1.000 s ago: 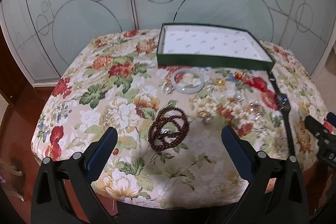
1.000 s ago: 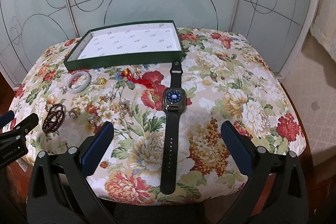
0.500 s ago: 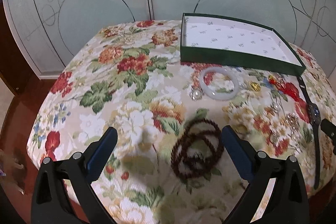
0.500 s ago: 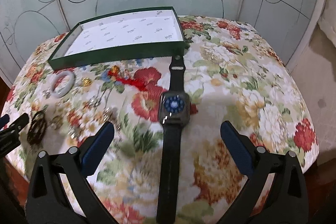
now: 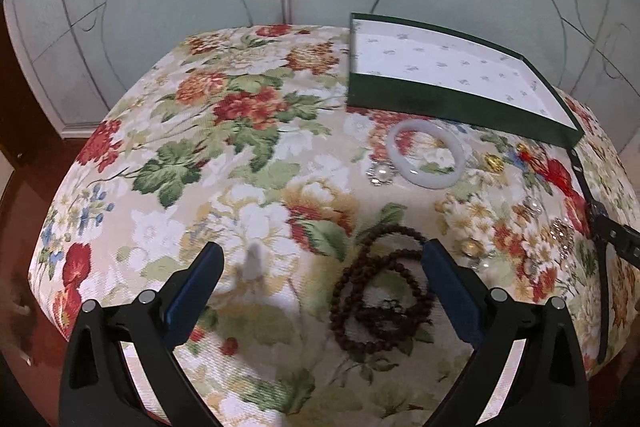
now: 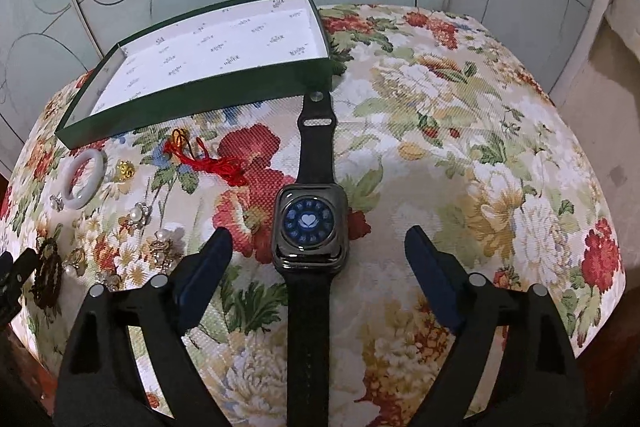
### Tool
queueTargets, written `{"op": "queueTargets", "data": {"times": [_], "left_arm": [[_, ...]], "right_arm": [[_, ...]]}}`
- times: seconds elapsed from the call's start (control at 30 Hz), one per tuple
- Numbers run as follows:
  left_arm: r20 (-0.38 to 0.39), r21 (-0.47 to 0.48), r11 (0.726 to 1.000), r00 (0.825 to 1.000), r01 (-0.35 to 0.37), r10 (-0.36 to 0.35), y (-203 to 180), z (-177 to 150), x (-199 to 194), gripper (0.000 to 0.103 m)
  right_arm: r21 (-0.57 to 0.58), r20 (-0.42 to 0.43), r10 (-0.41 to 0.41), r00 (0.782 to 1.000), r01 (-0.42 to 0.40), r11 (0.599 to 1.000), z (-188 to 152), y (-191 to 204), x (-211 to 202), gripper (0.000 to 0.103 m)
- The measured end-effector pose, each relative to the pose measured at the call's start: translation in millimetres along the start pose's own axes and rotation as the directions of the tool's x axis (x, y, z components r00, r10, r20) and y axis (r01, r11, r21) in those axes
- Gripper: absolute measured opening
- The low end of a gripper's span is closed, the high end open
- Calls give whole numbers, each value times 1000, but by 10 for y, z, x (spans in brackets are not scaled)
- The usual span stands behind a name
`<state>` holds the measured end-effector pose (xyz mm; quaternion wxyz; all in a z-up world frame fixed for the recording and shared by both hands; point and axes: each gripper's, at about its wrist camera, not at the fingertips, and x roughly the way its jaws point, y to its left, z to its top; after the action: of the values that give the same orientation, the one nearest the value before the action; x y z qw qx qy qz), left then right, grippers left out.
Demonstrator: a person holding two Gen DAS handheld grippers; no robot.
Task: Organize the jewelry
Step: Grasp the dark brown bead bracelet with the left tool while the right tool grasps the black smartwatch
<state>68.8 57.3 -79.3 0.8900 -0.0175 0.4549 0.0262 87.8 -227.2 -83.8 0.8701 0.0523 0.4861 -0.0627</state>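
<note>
1. Both claws have come down and in toward the flowered bench [image 6: 500, 155] over the last second; everything on the cloth now looms larger in each wrist view than it did a moment ago.

2. The right claw [image 6: 316, 259] has settled over the black watch [image 6: 310, 223], whose case lies between the blue fingers. Its jaws are closing, but the pads are well clear of the case, so nothing is gripped.

3. The left claw [image 5: 320, 275] hangs wide open over the brown bead string [image 5: 380, 291], which lies coiled toward its right finger; it holds nothing.

4. My reading: the sorting has barely begun. The green box [image 6: 192, 99] at the back of the bench is empty, and the white bangle [image 5: 426, 155], the red tassel [image 6: 208, 159] and the small pearl and gold pieces are all loose on the cloth.

5. The watch lies flat, face up, strap stretched out straight. Its long axis runs from the near edge of the bench away to the box, the far strap end nearly touching the box's corner, so the jaws stand across the strap.
</note>
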Motion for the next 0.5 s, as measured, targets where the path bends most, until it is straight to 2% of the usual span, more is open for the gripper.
{"op": "queueTargets", "data": {"times": [0.27,0.5], "left_arm": [[-27,42,999,999,33,-32,-207,-54,113,99],[-49,36,998,998,49,-48,-223,-77,191,99]], "right_arm": [[-10,-47,1,999,-1,1000,-28,36,110,88],[-19,-44,-9,999,8,1000,-26,46,119,85]]}}
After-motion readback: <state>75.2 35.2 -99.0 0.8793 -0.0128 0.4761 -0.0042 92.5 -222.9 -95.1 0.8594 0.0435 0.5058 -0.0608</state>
